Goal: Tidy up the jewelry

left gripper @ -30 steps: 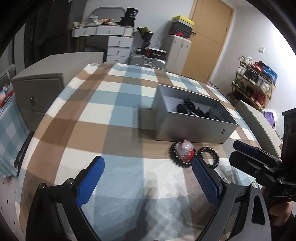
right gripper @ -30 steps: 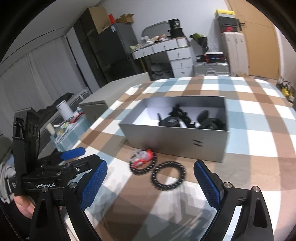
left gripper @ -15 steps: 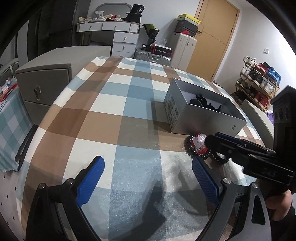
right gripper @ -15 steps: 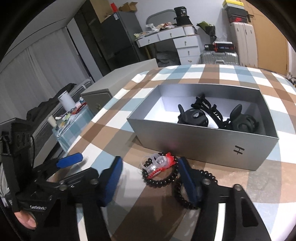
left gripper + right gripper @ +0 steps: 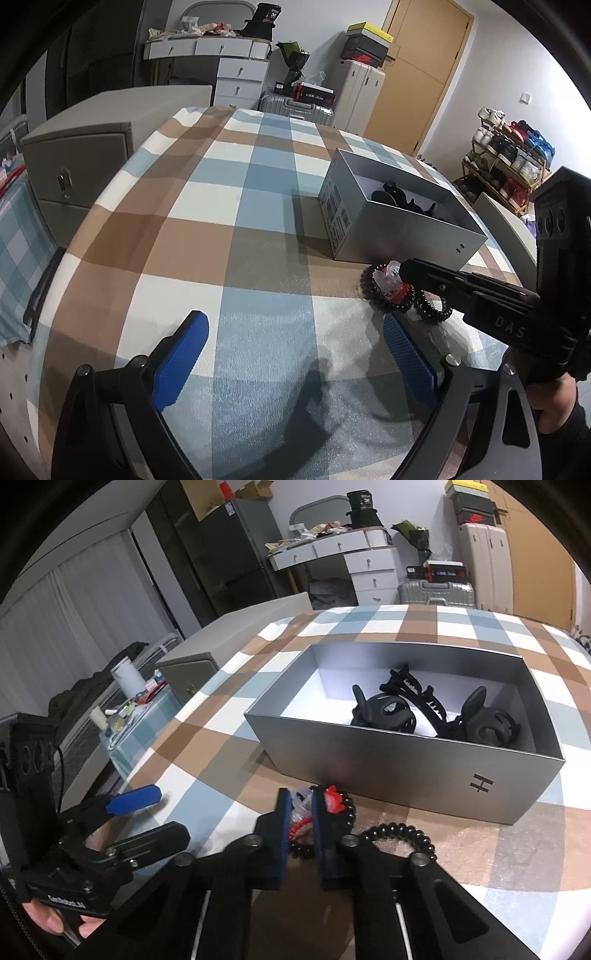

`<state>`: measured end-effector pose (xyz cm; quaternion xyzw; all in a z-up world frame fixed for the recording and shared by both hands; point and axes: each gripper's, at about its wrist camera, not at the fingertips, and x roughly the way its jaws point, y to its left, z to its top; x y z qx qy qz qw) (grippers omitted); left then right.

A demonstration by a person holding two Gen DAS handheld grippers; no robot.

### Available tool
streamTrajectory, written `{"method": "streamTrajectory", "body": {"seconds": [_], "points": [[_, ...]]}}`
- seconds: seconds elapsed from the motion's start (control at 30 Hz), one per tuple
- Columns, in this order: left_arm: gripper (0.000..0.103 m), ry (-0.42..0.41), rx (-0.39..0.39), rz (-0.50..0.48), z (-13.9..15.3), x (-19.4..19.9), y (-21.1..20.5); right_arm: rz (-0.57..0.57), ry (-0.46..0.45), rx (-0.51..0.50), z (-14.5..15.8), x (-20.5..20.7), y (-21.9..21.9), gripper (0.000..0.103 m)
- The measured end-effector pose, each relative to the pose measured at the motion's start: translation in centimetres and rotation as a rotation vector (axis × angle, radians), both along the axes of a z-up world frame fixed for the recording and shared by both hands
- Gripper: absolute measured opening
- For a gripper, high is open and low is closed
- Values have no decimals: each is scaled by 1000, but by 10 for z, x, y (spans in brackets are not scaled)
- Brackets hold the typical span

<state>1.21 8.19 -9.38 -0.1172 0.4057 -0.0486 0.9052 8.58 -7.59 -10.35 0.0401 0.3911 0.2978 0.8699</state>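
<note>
Beaded bracelet pinched beside grey box.
Left wrist view: "DAS" legible on right gripper point(image 5: 397, 275), at three o'clock; left gripper point(image 5: 295, 354) spread, blue ribbed pads empty over checked cloth point(image 5: 229, 206).
Right wrist view: "H" mark on matte grey box point(image 5: 406, 768); right gripper, just closed, pinching black beaded bracelet point(image 5: 334, 805) with red-and-clear charm at six o'clock; coiled black band point(image 5: 402, 834) alongside; "GenRobot.AI" on left gripper.

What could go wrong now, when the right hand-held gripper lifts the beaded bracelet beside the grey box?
1. The right hand-held gripper has just closed on the clear and red piece on the beaded bracelet; it may slip out.
2. The second black bracelet seems to touch the first, so it may be dragged along.
3. The grey box stands close, and lifting may bump its wall.
</note>
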Motion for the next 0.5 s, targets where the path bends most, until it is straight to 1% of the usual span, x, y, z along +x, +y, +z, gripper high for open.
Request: {"method": "streamTrajectory", "body": {"seconds": [0.07, 0.13, 0.17, 0.27, 0.4, 0.5], "points": [[93, 1, 2, 3, 0, 0, 0, -1, -7, -1, 1, 0, -1, 5], [93, 4, 0, 5, 0, 0, 1, -3, -11, 10, 1, -1, -3, 4], [93, 6, 0, 5, 0, 0, 0, -6, -14, 20, 2, -1, -4, 0], [93, 6, -4, 2, 1, 1, 0, -9, -13, 58, 4, -1, -9, 0], [93, 4, 1, -16, 3, 3, -5, -11, -22, 80, 7, -3, -14, 0], [93, 13, -2, -30, 3, 6, -9, -19, -30, 69, 7, -5, -15, 0]]}}
